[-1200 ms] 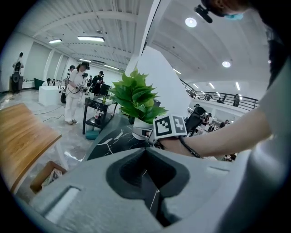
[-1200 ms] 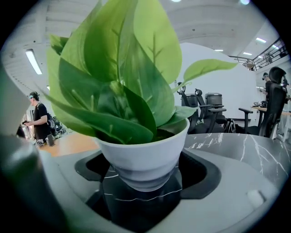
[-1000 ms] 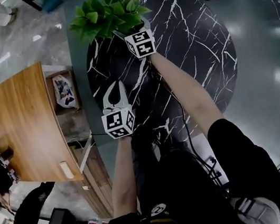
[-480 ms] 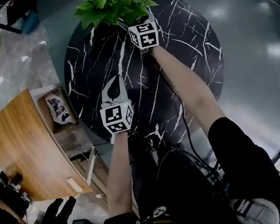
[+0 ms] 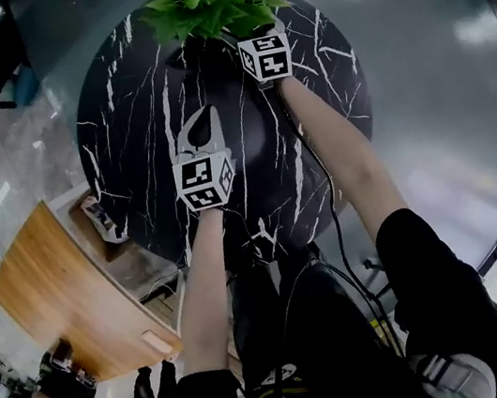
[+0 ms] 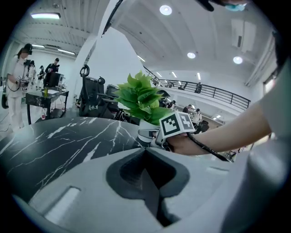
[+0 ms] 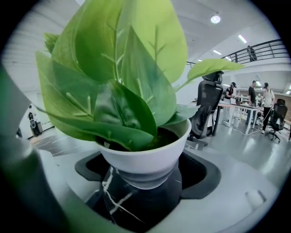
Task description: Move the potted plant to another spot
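Right gripper (image 5: 238, 42): jaws clamped on the potted plant (image 7: 144, 159), marble table (image 5: 323, 132) just beneath.
Left gripper (image 5: 202, 127): jaws pressed together, nothing between them.

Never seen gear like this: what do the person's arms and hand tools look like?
The left claw and right claw are pale grey plastic with curved jaws, each carrying a cube of black-and-white square markers. A black cable runs along the right arm; the sleeves are short and black.

No legible words, numbers or brands. Left marker cube (image 5: 204, 181) and right marker cube (image 5: 265, 57): black-and-white square codes only. Shirt print (image 5: 279, 375): too dim to read.
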Available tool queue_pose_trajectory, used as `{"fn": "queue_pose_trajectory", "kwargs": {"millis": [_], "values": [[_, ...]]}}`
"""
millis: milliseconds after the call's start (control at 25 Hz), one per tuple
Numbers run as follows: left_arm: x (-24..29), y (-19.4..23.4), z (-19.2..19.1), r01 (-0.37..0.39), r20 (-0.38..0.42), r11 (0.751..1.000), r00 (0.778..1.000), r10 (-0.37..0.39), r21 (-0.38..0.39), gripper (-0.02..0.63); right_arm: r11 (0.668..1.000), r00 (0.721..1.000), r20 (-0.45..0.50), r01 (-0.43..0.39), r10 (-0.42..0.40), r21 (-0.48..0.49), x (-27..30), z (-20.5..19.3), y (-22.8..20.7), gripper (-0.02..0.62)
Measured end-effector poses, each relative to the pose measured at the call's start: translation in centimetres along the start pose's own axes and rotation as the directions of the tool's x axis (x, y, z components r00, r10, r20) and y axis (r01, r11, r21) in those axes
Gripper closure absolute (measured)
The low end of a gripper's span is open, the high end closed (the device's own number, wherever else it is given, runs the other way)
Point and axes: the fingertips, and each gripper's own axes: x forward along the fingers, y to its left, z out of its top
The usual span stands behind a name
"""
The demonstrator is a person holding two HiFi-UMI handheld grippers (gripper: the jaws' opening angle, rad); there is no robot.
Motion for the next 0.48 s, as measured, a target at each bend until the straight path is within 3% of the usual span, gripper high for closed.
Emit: {"fn": "queue_pose_trajectory", "kwargs": {"millis": [280,480], "values": [[3.9,-5.1,0.2,0.087,-0.023,0.994,0.996,-0.086,0.066,0.601,0.988,0.990,-0.027,0.141,-0.140,0.062,-7.2,-3.5,-9.7,0.118],[6.3,-9.7,-0.4,0.153,-0.052,0.982,0.988,-0.148,0.115,0.601,0.968,0.975,-0.034,0.222,-0.220,0.114,-13.6,-7.0,-14.2,0.118]]}}
